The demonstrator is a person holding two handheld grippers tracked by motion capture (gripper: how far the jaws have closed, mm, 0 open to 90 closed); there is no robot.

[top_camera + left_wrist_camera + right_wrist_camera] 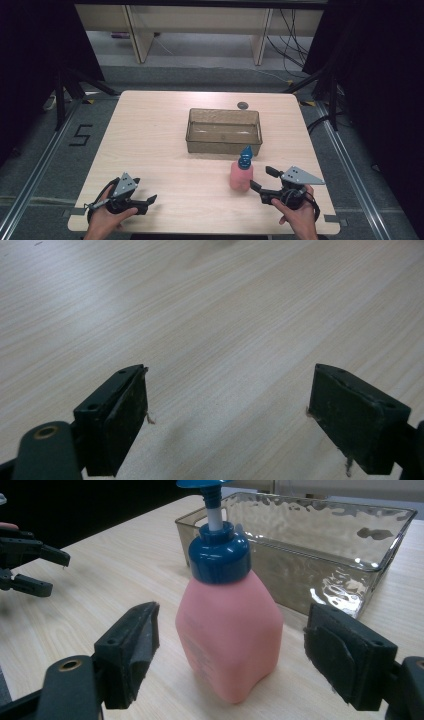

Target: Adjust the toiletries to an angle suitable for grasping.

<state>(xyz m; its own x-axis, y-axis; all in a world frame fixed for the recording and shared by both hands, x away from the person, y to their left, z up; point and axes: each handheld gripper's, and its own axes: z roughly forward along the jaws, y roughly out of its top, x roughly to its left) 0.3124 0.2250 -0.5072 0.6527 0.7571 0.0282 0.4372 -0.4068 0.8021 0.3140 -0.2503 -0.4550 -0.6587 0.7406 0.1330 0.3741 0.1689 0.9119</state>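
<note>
Beside empty tray [224,131], upright pink bottle [241,173]

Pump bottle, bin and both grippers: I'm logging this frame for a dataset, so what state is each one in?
Pink pump bottle: upright on the table, blue pump cap on, between the right gripper's jaws but not clamped.
Clear bin: open-topped, empty, upright behind the bottle.
Right gripper: open, jaws on either side of the bottle.
Left gripper: open, holding nothing, low over bare tabletop.
</note>
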